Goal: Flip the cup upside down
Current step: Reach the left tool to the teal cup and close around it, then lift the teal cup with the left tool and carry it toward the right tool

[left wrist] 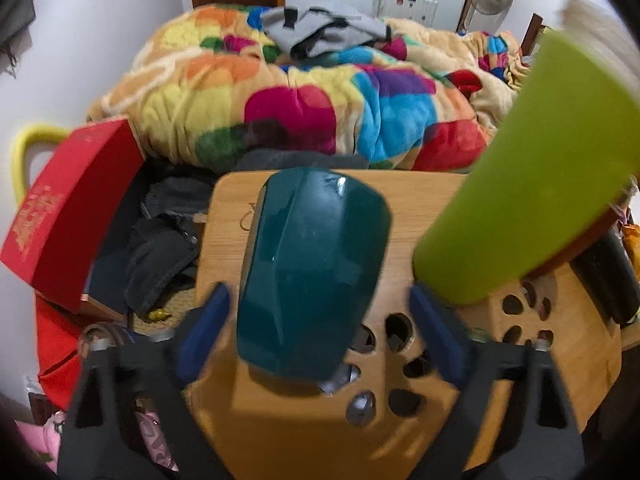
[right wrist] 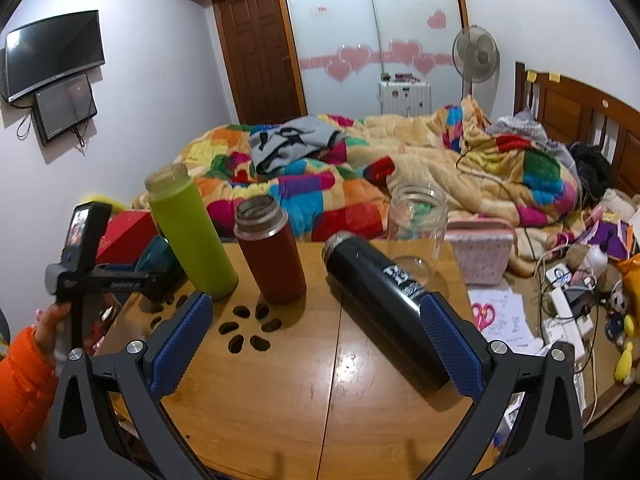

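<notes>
A dark teal cup [left wrist: 314, 272] stands upside down on the wooden table [left wrist: 280, 432], between the open fingers of my left gripper [left wrist: 320, 336]; the blue pads [left wrist: 204, 332] stand apart from its sides. In the right wrist view the teal cup [right wrist: 158, 254] shows partly behind the left gripper's body at the table's left edge. My right gripper [right wrist: 320, 346] is open and empty above the table [right wrist: 280, 392]. A black flask [right wrist: 384, 300] lies on its side against its right pad [right wrist: 450, 350].
A lime green bottle [right wrist: 190, 232] [left wrist: 532, 184], a dark red flask [right wrist: 270, 250] and a clear glass jar [right wrist: 416, 224] stand on the table. A red box [left wrist: 72, 216] and dark clothes lie left. A bed with a colourful blanket [right wrist: 360, 176] lies behind.
</notes>
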`<state>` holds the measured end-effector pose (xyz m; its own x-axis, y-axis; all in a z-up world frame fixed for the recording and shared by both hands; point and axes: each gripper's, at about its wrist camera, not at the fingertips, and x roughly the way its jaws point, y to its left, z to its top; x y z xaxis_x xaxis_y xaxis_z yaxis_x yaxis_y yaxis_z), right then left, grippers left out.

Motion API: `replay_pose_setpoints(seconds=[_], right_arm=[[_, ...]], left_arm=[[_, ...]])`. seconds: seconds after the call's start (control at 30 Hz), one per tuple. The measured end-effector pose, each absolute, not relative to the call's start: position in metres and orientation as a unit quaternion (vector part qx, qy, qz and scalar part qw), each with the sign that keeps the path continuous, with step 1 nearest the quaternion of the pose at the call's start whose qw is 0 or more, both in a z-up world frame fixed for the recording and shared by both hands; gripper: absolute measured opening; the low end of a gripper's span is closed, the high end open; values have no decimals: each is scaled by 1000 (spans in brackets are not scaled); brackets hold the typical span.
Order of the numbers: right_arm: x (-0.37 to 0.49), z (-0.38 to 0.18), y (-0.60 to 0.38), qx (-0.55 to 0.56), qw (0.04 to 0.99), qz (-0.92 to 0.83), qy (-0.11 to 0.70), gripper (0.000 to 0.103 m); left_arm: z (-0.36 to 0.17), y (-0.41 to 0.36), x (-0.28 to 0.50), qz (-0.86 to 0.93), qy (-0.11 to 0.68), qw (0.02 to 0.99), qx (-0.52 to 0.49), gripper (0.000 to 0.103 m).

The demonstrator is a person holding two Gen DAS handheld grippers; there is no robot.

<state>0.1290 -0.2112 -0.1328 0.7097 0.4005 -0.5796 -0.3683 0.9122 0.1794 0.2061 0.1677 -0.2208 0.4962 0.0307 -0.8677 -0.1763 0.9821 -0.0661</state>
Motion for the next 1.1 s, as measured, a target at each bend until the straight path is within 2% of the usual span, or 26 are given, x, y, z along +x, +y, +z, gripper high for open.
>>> replay_pose_setpoints(seconds=[0.1, 0.43, 0.73, 1.1], right_arm=[[131, -140, -210, 25, 920, 212, 330, 103], [126, -162, -193, -2, 908, 215, 359, 103], [115, -174, -201, -3, 903, 214, 372, 103], [100, -174, -228, 1, 906, 195, 375, 103]], left_arm=[[-226, 173, 208, 62, 494, 863, -87, 72], [-222, 143, 175, 41, 482, 872, -77, 71], [-217, 59, 127, -11, 481, 875, -48, 71], [-213, -30, 117, -52, 478, 877, -27, 71]])
